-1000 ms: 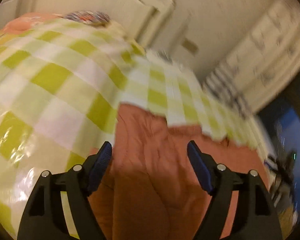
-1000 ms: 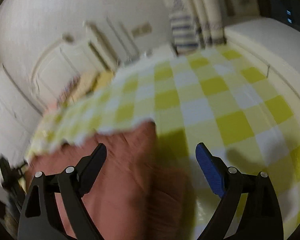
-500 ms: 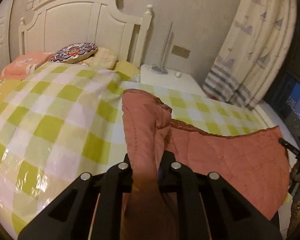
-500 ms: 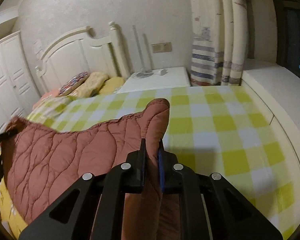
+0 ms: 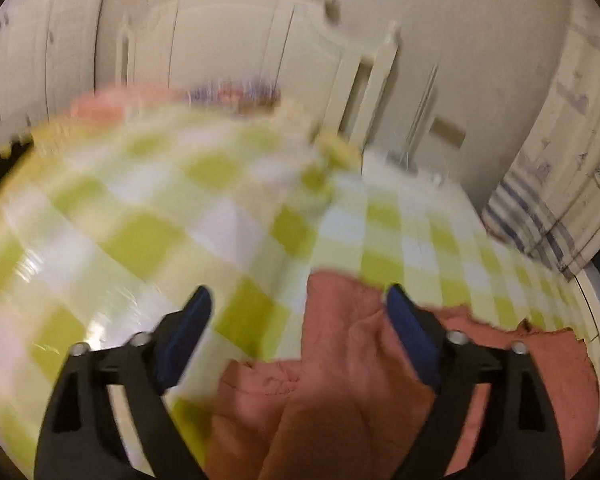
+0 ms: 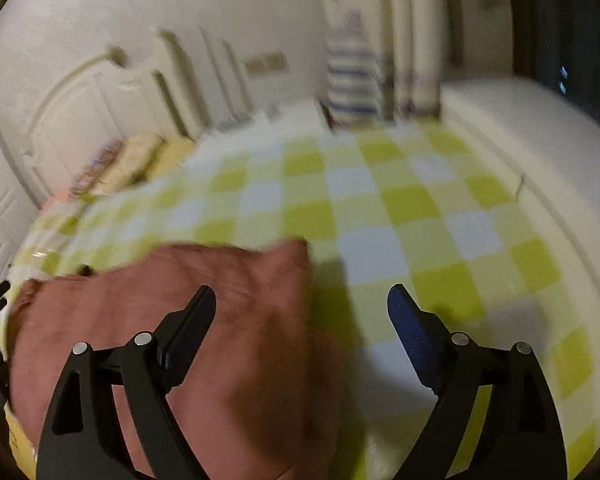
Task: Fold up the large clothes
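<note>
A rust-red quilted cloth (image 5: 340, 380) lies on the bed's yellow-and-white checked cover (image 5: 140, 240). My left gripper (image 5: 298, 296) hovers just above the cloth's left edge. Its jaws are opening wide, and the cloth lies loose below and between them, untouched by the pads. In the right wrist view the same cloth (image 6: 180, 272) spreads to the lower left over the checked cover (image 6: 400, 200). My right gripper (image 6: 300, 294) hangs over the cloth's right corner. Its jaws are also opening, and the pads grip nothing. Both views are blurred.
A white headboard (image 5: 240, 40) and pillows (image 5: 228, 94) stand at the far end of the bed. A striped curtain (image 5: 560, 160) hangs at the right. A white ledge (image 6: 540, 140) runs along the bed's right side below a dark window.
Half a second ago both grippers were shut on raised folds of the rust cloth. Now both are open and the cloth has dropped flat onto the bed cover.
</note>
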`<state>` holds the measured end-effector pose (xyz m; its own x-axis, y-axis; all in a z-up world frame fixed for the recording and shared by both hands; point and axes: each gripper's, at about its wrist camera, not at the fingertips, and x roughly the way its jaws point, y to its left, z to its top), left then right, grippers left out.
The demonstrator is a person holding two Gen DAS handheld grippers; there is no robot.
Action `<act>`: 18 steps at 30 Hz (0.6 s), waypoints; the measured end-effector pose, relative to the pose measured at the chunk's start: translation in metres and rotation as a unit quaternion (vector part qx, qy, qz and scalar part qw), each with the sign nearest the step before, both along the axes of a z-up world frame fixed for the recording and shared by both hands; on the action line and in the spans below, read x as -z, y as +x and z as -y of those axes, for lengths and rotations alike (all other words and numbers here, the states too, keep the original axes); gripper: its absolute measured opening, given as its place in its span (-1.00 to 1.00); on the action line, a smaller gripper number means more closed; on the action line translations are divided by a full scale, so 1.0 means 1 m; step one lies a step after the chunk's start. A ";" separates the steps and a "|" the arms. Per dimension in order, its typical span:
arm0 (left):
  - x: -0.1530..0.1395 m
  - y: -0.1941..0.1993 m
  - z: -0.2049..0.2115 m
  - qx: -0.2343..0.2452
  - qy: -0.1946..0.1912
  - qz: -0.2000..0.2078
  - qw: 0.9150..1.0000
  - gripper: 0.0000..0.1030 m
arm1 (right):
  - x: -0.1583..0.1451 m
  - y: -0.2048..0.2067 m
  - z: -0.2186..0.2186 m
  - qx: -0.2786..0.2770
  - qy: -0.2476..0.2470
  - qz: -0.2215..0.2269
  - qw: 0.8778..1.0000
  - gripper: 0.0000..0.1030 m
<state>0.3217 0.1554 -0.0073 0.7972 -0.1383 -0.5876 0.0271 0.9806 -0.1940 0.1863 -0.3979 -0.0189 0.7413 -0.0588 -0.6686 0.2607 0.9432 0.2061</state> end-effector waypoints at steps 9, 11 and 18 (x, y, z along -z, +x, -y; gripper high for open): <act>0.010 -0.033 0.171 0.182 0.225 -0.003 0.957 0.96 | -0.004 0.051 -0.172 -0.187 -0.110 -0.043 0.975 0.67; 0.032 -0.024 0.192 0.178 0.259 -0.023 0.949 0.96 | 0.019 0.069 -0.197 -0.195 -0.157 -0.073 0.965 0.65; 0.066 0.002 0.163 0.166 0.164 -0.075 0.969 0.96 | 0.059 0.080 -0.182 -0.188 -0.103 -0.075 0.974 0.73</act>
<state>0.3241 -0.0081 -0.0731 0.6423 -0.1582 -0.7500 0.3479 0.9321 0.1013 0.2663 -0.2158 -0.0774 0.6306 0.0537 -0.7742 -0.0988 0.9950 -0.0116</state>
